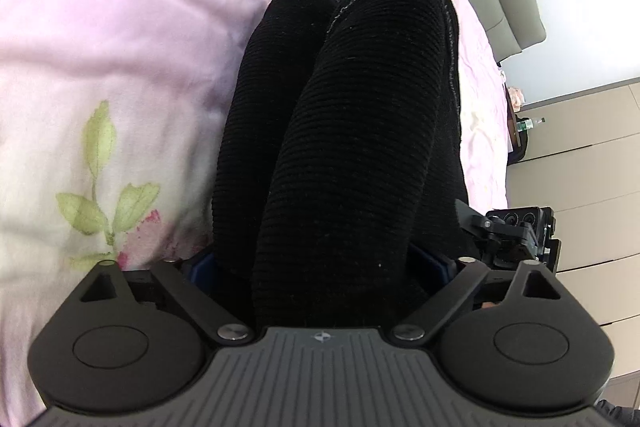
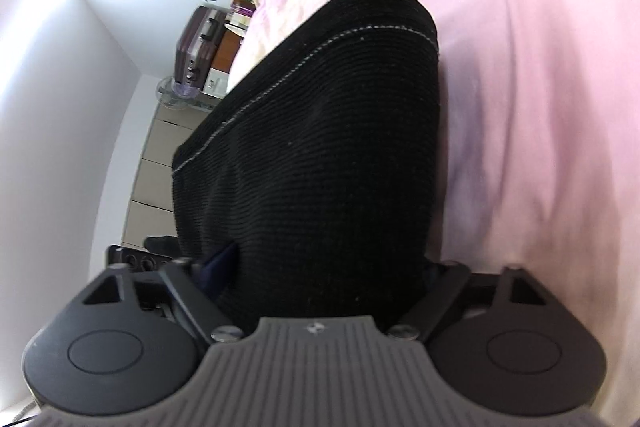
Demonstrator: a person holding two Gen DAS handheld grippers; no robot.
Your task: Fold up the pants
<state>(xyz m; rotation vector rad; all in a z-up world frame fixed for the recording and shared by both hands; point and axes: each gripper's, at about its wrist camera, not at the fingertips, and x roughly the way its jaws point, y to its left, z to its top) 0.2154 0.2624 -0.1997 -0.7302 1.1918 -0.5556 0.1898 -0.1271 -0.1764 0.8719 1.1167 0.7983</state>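
On the pink floral bedspread lie the black ribbed-knit pants, soft, limp and bulky. Both the left gripper and the right gripper straddle bunched fabric, probably clamped, though the pads are buried. Best taken at hems.

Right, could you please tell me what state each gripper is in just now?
Left gripper: closed on the black pants.
Right gripper: also closed on the black pants.
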